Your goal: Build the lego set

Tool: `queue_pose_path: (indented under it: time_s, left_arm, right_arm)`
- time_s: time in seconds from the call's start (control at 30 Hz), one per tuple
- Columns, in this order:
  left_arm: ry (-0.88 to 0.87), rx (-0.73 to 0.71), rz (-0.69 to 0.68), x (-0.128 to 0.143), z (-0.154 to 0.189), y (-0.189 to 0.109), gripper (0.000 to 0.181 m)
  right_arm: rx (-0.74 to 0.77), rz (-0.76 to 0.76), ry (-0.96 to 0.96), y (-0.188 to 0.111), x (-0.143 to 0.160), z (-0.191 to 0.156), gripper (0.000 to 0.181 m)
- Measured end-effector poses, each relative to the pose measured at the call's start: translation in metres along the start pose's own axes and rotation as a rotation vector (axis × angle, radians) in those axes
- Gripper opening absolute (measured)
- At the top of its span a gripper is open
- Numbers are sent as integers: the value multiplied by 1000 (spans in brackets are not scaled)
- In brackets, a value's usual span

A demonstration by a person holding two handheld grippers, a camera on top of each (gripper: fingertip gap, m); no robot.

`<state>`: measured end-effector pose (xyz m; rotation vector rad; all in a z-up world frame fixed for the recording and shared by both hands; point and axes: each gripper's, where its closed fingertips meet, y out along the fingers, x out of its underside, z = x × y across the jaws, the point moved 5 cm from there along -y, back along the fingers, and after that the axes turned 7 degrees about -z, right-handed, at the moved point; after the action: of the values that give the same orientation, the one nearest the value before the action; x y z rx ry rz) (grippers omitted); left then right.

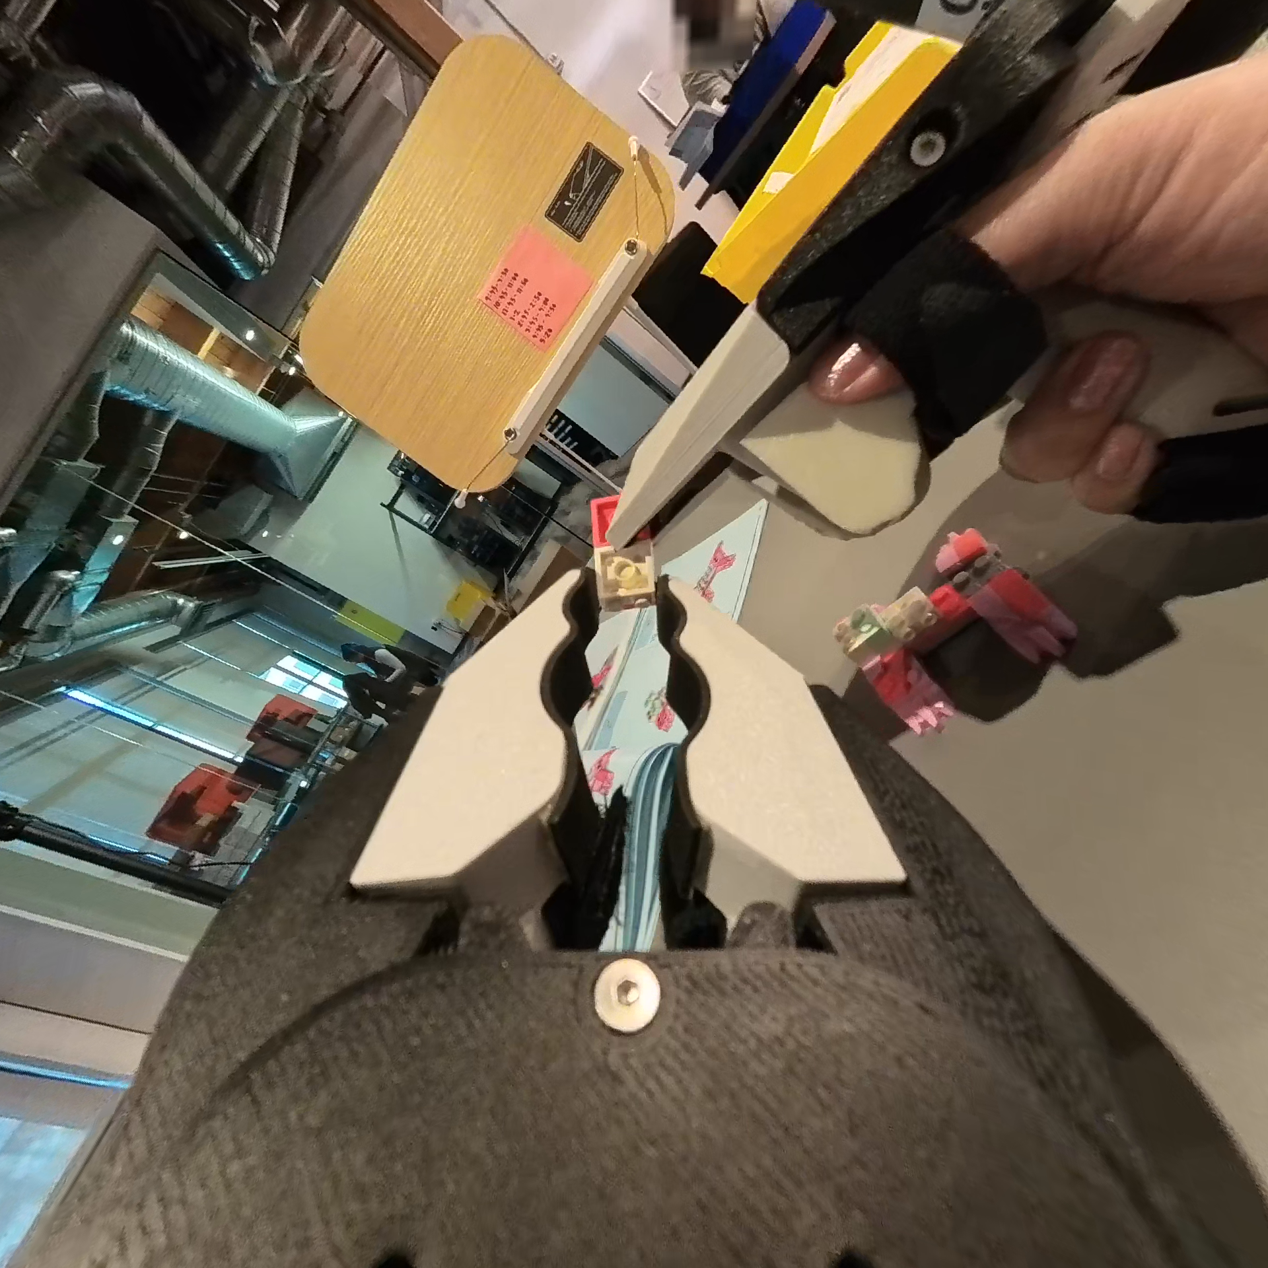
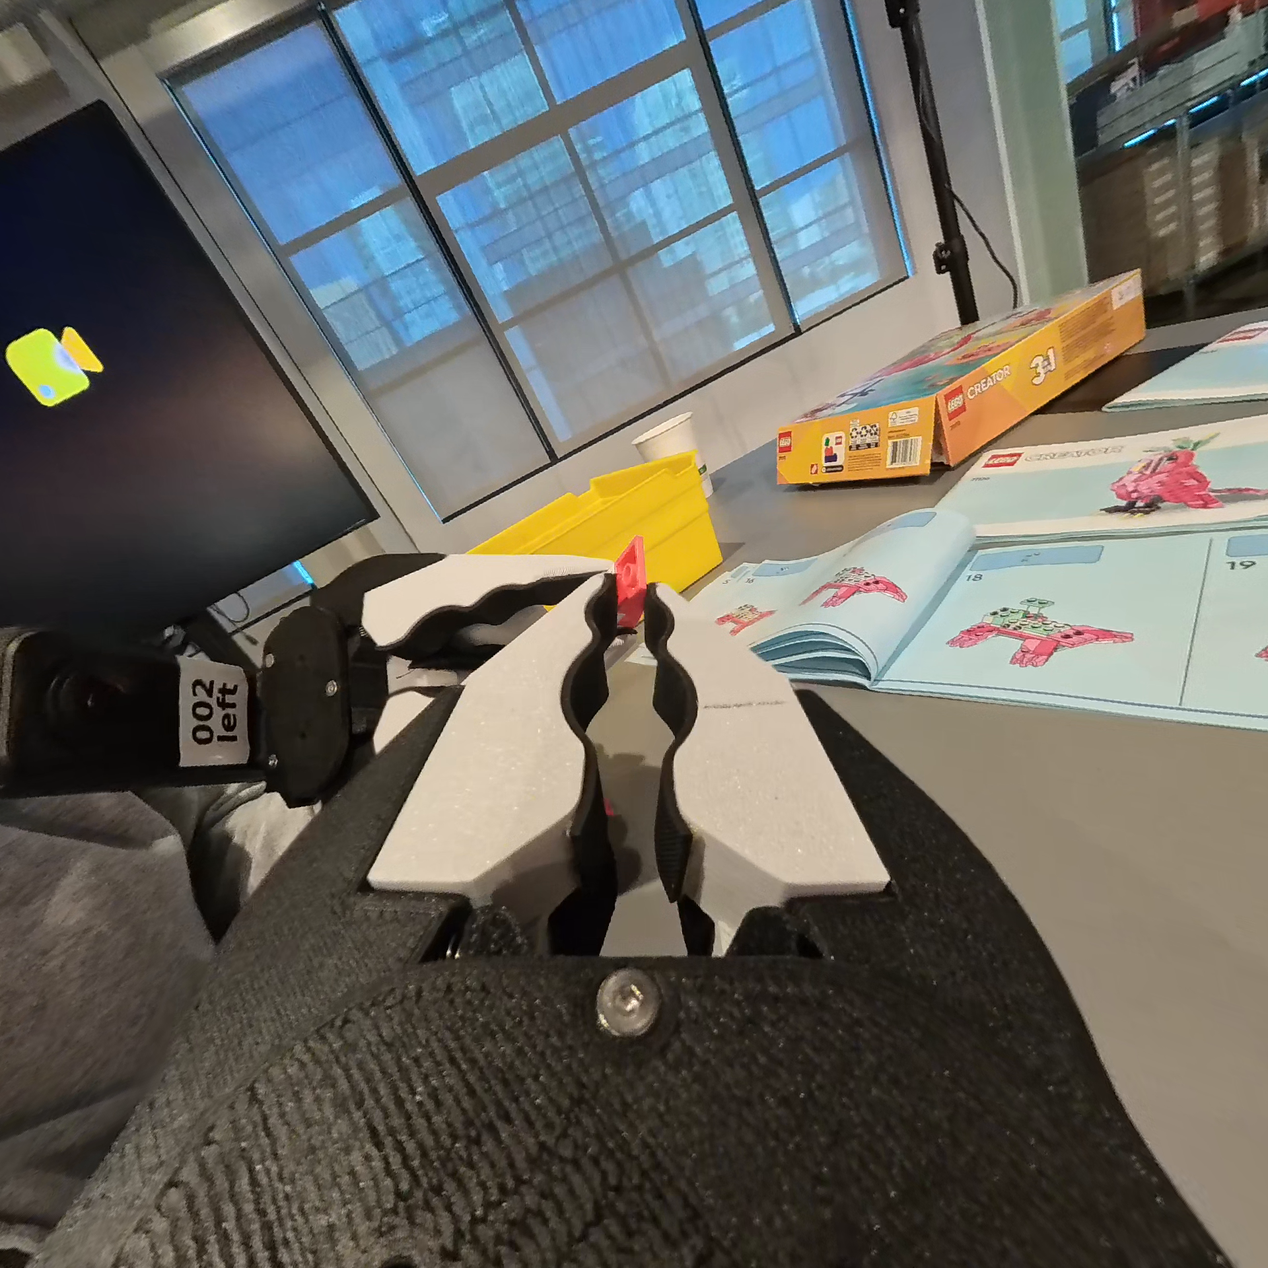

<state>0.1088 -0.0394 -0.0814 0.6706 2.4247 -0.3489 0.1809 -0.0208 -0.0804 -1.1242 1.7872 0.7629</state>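
— Tan, see-through plastic: the left gripper (image 1: 626, 583) pinches a small tan brick (image 1: 623, 580) at its fingertips, centre of the left wrist view. The right gripper (image 1: 635, 532) comes in from the upper right, tips touching that brick, a red plate (image 1: 604, 519) behind.

— Only that view shows the pink and red lego model (image 1: 954, 628), at right.

— The right wrist view shows the right gripper (image 2: 628, 590) clamped on the red plate (image 2: 629, 576), mid-frame. Its own extras: an open instruction booklet (image 2: 1029, 617), the orange set box (image 2: 960, 391) and a yellow bin (image 2: 617, 521).
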Motion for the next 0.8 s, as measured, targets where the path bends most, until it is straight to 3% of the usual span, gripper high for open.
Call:
queue_pose_path:
  time_s: [0.17, 0.3, 0.4, 0.47, 0.63, 0.73, 0.8]
  left_arm:
    - [94, -1, 36, 1, -2, -2, 16]
    - [459, -13, 96, 9, 2, -10, 17]
    - [754, -24, 110, 19, 10, -12, 16]
    - [865, -13, 123, 22, 16, -13, 16]
    - [1049, -5, 190, 20, 27, -20, 16]
    - [952, 27, 191, 19, 26, -18, 16]
    - [618, 77, 153, 14, 18, -15, 23]
  right_arm:
    - [-20, -22, -46, -1, 0, -2, 6]
    - [-30, -172, -254, -10, 3, -3, 5]
    - [49, -326, -423, -9, 12, -2, 30]
    - [69, -442, -504, -6, 23, -5, 36]
    - [114, -598, -694, -3, 37, -10, 13]
    - [145, -612, -747, -3, 36, -11, 5]
    - [227, -548, -800, -4, 26, -9, 5]
